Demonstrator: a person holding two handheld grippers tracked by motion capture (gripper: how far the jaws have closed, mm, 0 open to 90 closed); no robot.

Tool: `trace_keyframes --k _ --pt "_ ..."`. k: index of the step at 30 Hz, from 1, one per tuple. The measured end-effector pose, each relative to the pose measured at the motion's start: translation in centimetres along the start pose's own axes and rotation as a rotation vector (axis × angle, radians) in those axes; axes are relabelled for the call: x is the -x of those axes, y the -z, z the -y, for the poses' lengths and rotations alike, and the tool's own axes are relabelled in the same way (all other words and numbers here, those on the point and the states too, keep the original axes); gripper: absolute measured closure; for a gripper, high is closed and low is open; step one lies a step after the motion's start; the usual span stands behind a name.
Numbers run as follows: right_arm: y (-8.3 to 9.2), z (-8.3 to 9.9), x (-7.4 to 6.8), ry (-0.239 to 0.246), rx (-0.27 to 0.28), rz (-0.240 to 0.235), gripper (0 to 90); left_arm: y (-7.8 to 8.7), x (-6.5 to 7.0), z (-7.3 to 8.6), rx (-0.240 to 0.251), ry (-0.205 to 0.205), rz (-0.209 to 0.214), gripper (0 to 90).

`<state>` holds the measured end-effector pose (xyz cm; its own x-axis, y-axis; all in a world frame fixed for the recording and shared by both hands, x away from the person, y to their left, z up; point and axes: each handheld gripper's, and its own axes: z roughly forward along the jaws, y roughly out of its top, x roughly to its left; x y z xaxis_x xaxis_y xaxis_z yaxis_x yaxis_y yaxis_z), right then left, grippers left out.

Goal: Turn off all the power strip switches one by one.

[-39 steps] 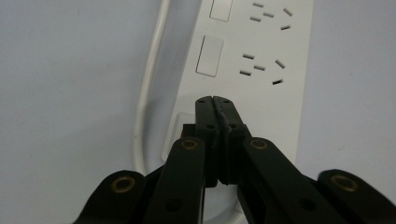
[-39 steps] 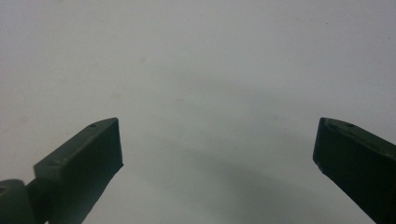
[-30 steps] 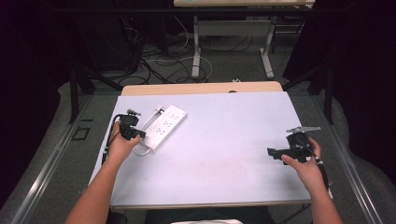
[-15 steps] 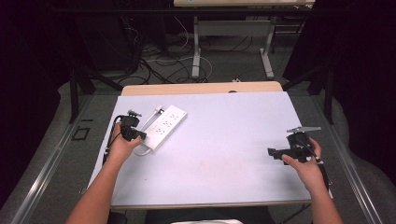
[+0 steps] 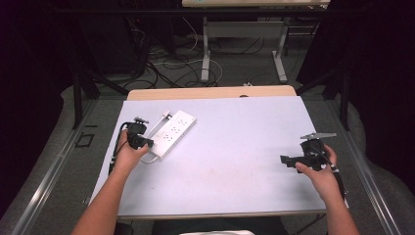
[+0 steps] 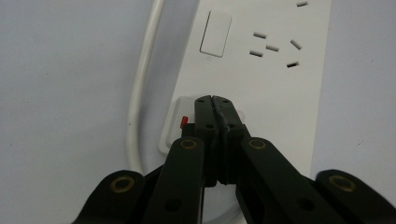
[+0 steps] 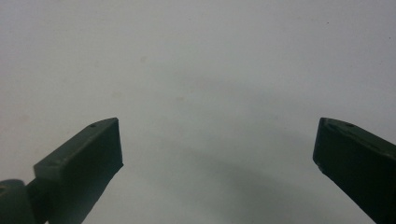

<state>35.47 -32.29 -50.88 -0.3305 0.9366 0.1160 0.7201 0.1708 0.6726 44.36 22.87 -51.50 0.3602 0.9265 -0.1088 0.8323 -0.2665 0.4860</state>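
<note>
Left gripper (image 6: 213, 100) jaws pressed together over power strip (image 6: 261, 70) switch; right gripper (image 7: 217, 144) jaws spread.

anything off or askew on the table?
Nothing damaged or spilled. The white power strip lies diagonally on the table, not square to its edges, with its cord looped alongside. The left gripper is shut, tips over the strip's red-marked switch. The right gripper is open above bare table.

A white table (image 5: 235, 161) bears faint stains near its middle. Toward twelve o'clock, on the grey floor (image 5: 244, 73), tangled cables (image 5: 161, 63) lie beside the legs of another desk (image 5: 205, 49).
</note>
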Motion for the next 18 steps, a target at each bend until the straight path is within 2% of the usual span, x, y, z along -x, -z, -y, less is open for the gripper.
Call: trace_keyframes --k 2,6,8,12,18 --pt "0.01 0.0 0.06 0.001 0.0 -0.002 0.8 -0.04 0.06 0.06 0.021 0.013 0.006 90.0" --pt "-0.04 0.0 0.1 -0.002 -0.002 0.0 0.8 -0.04 0.06 -0.02 0.013 0.008 0.01 90.0" --pt "-0.1 0.01 0.08 -0.004 -0.002 -0.001 0.8 0.0 -0.1 -0.09 0.004 0.015 0.028 90.0" --pt "-0.15 0.03 0.07 -0.004 -0.003 -0.001 0.8 0.05 -0.26 -0.12 0.008 0.029 0.036 90.0" --pt "-0.14 0.02 0.03 -0.004 -0.003 -0.002 0.8 0.06 -0.25 -0.23 0.013 0.028 0.03 90.0"
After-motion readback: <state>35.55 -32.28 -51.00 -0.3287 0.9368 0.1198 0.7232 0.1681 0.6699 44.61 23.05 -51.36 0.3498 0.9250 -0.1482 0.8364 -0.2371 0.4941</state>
